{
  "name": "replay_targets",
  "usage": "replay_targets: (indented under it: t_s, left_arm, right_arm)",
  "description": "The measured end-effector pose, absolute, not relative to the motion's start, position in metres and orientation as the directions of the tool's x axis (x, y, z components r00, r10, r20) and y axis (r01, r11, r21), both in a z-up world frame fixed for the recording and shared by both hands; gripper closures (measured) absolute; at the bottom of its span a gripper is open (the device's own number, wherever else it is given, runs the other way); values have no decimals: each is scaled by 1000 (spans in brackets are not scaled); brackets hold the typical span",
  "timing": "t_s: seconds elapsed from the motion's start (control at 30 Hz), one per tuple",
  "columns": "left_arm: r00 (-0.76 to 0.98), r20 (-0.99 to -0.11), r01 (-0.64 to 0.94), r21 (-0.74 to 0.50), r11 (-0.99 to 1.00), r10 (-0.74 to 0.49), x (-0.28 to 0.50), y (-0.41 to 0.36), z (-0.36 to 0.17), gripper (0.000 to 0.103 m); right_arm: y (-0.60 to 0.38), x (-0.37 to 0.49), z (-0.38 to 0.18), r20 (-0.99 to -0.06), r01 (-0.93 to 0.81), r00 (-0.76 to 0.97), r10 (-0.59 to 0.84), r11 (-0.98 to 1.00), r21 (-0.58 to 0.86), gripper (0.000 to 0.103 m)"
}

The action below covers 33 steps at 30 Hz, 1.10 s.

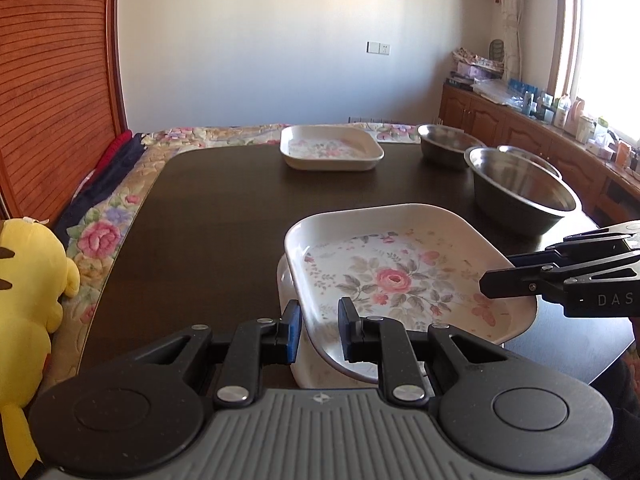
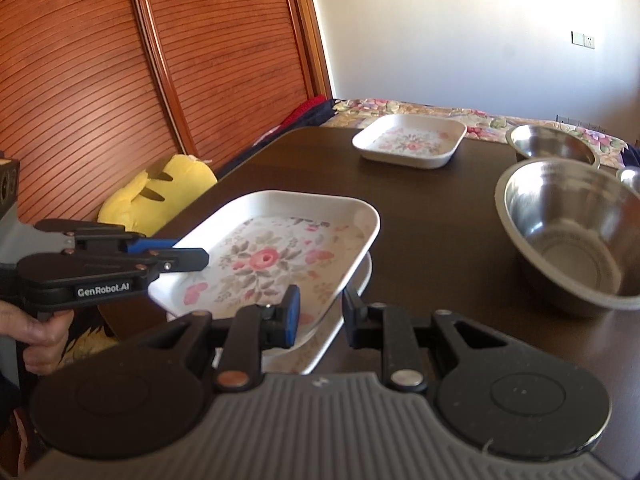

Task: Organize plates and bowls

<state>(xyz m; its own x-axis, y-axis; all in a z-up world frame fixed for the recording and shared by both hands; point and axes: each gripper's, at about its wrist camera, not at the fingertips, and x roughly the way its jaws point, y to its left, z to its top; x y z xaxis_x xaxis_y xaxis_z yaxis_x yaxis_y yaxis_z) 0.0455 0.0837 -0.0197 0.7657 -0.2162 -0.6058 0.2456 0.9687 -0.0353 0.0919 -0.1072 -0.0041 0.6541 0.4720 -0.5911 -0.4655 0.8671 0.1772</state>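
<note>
A square white floral plate (image 1: 400, 276) (image 2: 272, 256) is held tilted just above a second floral plate (image 1: 289, 292) (image 2: 352, 284) lying on the dark table. My left gripper (image 1: 319, 330) (image 2: 192, 258) straddles the raised plate's left rim, its jaws closed onto it. My right gripper (image 2: 318, 316) (image 1: 486, 280) grips the opposite rim. A third floral plate (image 1: 331, 147) (image 2: 410, 141) sits at the table's far side. A large steel bowl (image 1: 520, 190) (image 2: 572, 232) stands at the right, with a smaller steel bowl (image 1: 444, 140) (image 2: 554, 144) behind it.
The dark table (image 1: 208, 216) (image 2: 432, 208) adjoins a floral bedspread (image 1: 104, 236). A yellow plush toy (image 1: 28, 300) (image 2: 160, 196) lies at the left. Wooden sliding doors (image 2: 120, 80) stand behind it. A cluttered wooden cabinet (image 1: 560, 128) runs under the window at the right.
</note>
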Motion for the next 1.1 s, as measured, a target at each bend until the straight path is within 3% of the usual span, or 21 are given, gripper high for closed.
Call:
replay_targets:
  t_s: [0.73,1.1]
  left_arm:
    - [765,-613,231,-27,973,-199,46,88,-31,79]
    - [797,-573,217,-21,976,-190,48,91,-18,58]
  right_arm:
    - [-99,89,-10,-609,-469,650,455,870,151,77]
    - [-106,87,9,-560,-461,697,448,878,130,76]
